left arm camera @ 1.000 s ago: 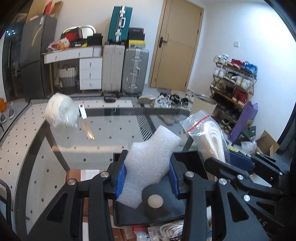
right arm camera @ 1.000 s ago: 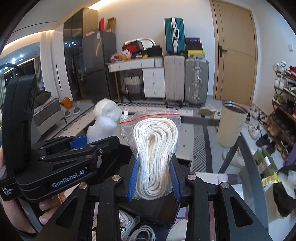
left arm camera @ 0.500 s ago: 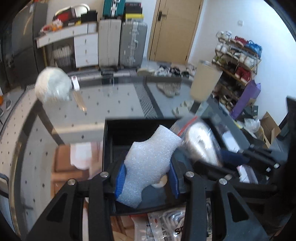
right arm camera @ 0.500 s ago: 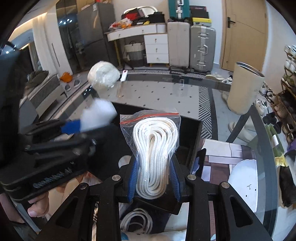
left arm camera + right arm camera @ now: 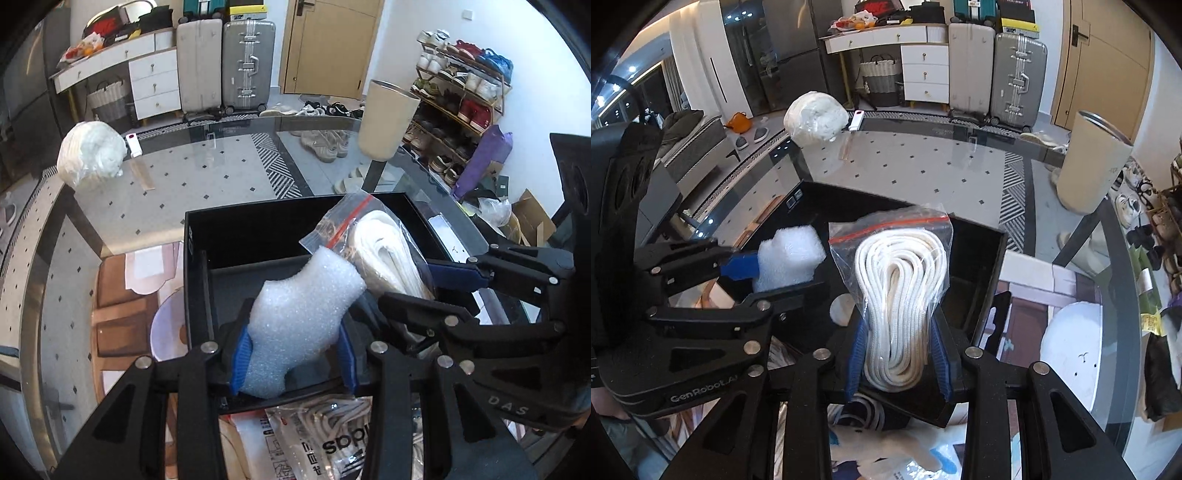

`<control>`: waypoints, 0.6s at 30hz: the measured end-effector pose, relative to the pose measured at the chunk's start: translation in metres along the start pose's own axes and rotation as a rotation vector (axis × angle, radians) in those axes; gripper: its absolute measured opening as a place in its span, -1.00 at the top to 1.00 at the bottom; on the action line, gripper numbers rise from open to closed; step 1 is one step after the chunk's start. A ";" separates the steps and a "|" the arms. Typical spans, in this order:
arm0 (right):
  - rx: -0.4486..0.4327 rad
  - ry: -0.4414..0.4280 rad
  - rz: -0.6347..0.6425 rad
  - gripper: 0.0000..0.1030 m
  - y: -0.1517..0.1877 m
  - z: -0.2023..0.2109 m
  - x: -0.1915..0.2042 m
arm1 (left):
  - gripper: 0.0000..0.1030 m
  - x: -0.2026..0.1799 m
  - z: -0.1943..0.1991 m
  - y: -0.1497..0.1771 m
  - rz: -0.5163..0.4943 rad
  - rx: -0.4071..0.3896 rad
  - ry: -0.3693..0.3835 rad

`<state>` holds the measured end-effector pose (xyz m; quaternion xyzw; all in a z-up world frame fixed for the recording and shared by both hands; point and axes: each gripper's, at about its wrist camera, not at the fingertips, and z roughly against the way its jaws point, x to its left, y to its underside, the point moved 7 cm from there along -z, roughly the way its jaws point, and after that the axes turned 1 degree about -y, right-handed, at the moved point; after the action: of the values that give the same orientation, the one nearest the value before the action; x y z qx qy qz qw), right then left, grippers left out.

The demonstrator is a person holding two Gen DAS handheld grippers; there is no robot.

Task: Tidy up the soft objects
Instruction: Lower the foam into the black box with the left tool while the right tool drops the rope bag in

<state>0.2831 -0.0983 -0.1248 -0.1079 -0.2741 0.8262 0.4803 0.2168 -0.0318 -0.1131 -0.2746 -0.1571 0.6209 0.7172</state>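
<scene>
My left gripper (image 5: 291,350) is shut on a white foam piece (image 5: 299,321) and holds it over the open black box (image 5: 236,229) on the glass table. My right gripper (image 5: 897,362) is shut on a clear zip bag of white rope (image 5: 901,299), held over the same black box (image 5: 982,258). The two grippers are side by side: the rope bag (image 5: 380,251) shows right of the foam in the left wrist view, and the foam piece (image 5: 786,262) shows left of the bag in the right wrist view.
A white bundle in plastic (image 5: 90,155) lies at the table's far left corner beside a small white device (image 5: 133,144). A beige cylinder (image 5: 1089,166) stands at the far right. More bagged rope (image 5: 325,439) lies at the near edge below the box.
Both grippers have tilted down and moved forward with their loads, from above the table to over the open black box. Both grips stay shut.
</scene>
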 end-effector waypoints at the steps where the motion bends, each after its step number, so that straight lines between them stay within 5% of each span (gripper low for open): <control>1: 0.002 -0.002 0.000 0.38 0.001 0.001 0.002 | 0.24 0.001 0.000 0.000 -0.002 0.000 -0.003; 6: 0.005 0.022 0.006 0.34 0.003 0.007 0.006 | -0.04 0.003 0.008 -0.002 -0.015 -0.023 -0.037; 18: -0.044 0.000 -0.017 0.25 0.006 0.036 0.002 | -0.28 0.007 0.050 0.000 0.006 -0.096 -0.027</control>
<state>0.2619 -0.1109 -0.0981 -0.1164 -0.2931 0.8158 0.4848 0.1895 -0.0145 -0.0737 -0.3008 -0.1952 0.6186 0.6991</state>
